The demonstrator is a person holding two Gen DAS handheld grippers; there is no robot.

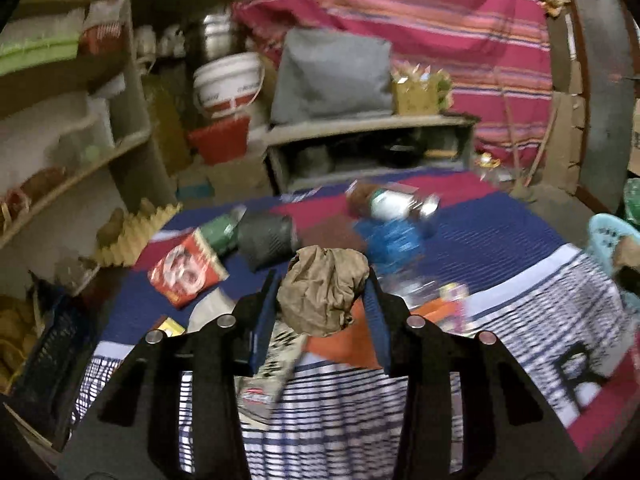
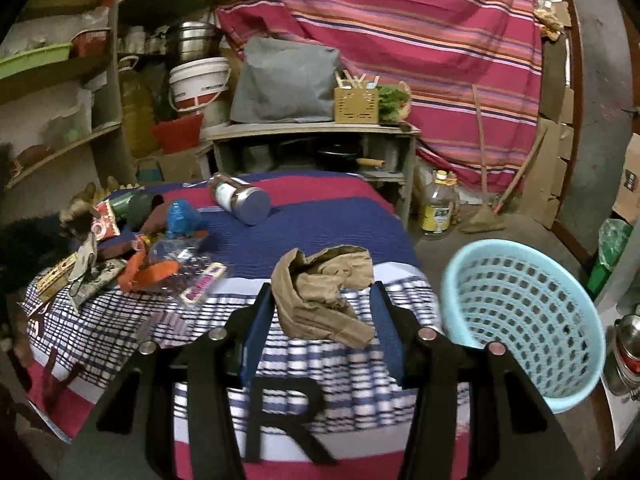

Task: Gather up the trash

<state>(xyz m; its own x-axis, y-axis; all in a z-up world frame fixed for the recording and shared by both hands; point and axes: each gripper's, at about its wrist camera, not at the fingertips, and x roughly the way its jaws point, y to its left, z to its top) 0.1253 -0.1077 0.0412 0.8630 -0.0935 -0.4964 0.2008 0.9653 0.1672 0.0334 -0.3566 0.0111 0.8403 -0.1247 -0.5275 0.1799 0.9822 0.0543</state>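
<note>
My left gripper (image 1: 322, 280) is shut on a crumpled brown paper ball (image 1: 322, 290) and holds it above the cloth-covered table (image 1: 520, 292). My right gripper (image 2: 322, 294) is closed around a crumpled brown paper bag (image 2: 324, 288) over the table's near edge (image 2: 352, 364). A light-blue perforated basket (image 2: 528, 320) stands on the floor just right of the right gripper; its edge shows in the left wrist view (image 1: 608, 236). More trash lies on the table: a red packet (image 1: 186, 270), a brown bottle (image 2: 240, 198), blue plastic (image 2: 182, 216), clear wrappers (image 2: 188, 266).
Shelves (image 2: 60, 80) stand at the left. A low shelf unit (image 2: 312, 148) with a grey cushion (image 2: 284, 80) is behind the table. A yellow-labelled bottle (image 2: 438, 204) and a broom (image 2: 486, 200) are on the floor. A striped cloth (image 2: 400, 40) hangs at the back.
</note>
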